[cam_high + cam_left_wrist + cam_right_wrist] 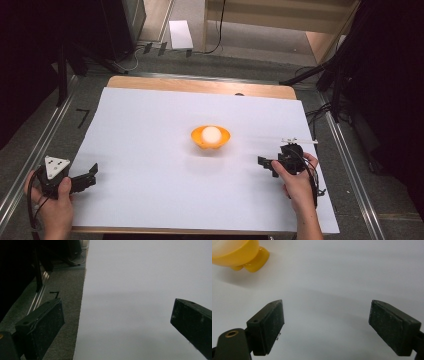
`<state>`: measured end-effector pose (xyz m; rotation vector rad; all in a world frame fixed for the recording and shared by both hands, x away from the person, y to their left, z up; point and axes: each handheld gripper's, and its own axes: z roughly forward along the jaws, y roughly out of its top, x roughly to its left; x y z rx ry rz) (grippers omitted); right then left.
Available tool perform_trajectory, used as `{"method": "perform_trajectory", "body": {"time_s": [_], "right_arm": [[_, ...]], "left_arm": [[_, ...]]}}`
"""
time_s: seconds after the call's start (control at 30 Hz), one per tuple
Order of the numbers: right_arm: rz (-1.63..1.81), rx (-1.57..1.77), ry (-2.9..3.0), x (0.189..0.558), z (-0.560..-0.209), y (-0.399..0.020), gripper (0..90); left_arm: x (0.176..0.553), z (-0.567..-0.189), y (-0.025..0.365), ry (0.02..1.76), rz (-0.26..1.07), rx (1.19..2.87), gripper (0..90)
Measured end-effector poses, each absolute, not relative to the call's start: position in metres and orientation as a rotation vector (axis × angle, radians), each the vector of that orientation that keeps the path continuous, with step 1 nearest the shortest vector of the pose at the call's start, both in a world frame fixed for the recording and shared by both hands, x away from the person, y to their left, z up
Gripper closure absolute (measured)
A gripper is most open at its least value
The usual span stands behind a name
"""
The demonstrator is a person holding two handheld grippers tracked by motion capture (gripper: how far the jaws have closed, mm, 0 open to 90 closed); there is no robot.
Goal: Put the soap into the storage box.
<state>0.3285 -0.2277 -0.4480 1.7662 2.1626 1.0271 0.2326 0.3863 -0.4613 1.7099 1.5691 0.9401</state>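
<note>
A smooth orange plastic bowl [210,137] cradling a white ball [211,133] sits mid-worktop on a matte white sheet [150,150]. The right gripper [264,164], jaws wide apart, faces it from nearby; the left gripper [91,175], jaws likewise apart, hangs well away. Light and likely slippery, the bowl seems best pinched at its thin rim.

Orange bowl [210,138], white ball [211,133] inside; white table sheet [150,150]; black tools; grey carpet [30,145].
</note>
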Motion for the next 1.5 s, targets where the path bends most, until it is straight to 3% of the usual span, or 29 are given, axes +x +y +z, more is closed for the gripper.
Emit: {"method": "perform_trajectory", "body": {"time_s": [1.5], "right_arm": [[1.133,1.69,1.937,0.238,-0.488,-0.332,13.8]], "left_arm": [[0.232,-0.462,0.383,1.572,0.986,1.716,3.7]]}}
